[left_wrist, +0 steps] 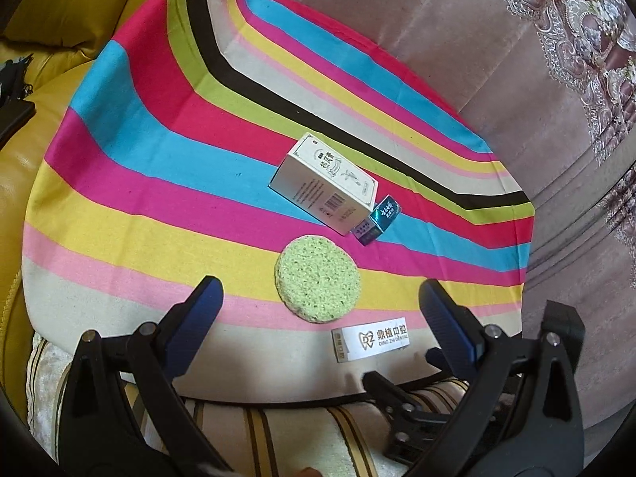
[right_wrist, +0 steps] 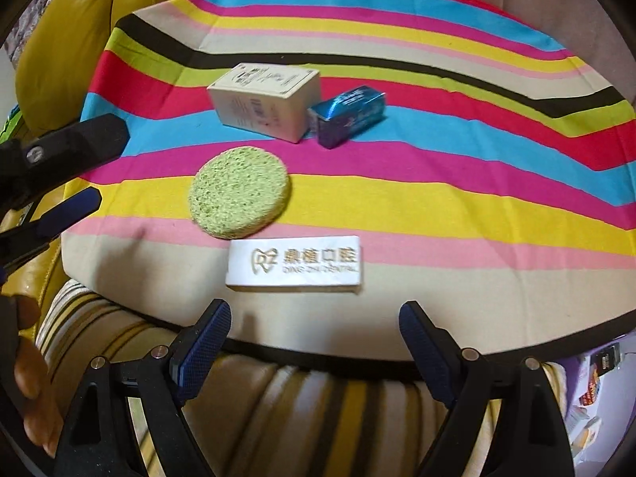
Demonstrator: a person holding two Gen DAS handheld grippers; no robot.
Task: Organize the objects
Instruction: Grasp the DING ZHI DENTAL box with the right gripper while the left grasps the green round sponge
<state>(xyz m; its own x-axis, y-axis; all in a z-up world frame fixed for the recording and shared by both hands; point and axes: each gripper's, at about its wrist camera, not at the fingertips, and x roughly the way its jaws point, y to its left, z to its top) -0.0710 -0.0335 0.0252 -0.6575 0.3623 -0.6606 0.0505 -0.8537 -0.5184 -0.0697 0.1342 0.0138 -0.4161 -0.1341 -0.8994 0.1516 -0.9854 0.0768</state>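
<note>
A round green sponge (left_wrist: pixel 317 278) (right_wrist: pixel 238 192) lies on the striped cloth (left_wrist: pixel 159 151) (right_wrist: pixel 437 198). Behind it sit a cream box (left_wrist: pixel 324 183) (right_wrist: pixel 265 100) and, touching its right end, a small blue box (left_wrist: pixel 377 218) (right_wrist: pixel 349 115). A flat white dental box (left_wrist: pixel 371 341) (right_wrist: pixel 295 264) lies near the cloth's front edge. My left gripper (left_wrist: pixel 320 318) is open and empty just in front of the sponge; it also shows at the left of the right wrist view (right_wrist: pixel 99 167). My right gripper (right_wrist: pixel 316 334) is open and empty, just short of the white dental box.
The cloth covers a cushion on a sofa with a striped throw (right_wrist: pixel 298 405) in front. Yellow leather cushions (left_wrist: pixel 59 20) (right_wrist: pixel 71 20) are at the left. A mauve sofa back (left_wrist: pixel 437 39) and lace fabric (left_wrist: pixel 588 47) are behind and right.
</note>
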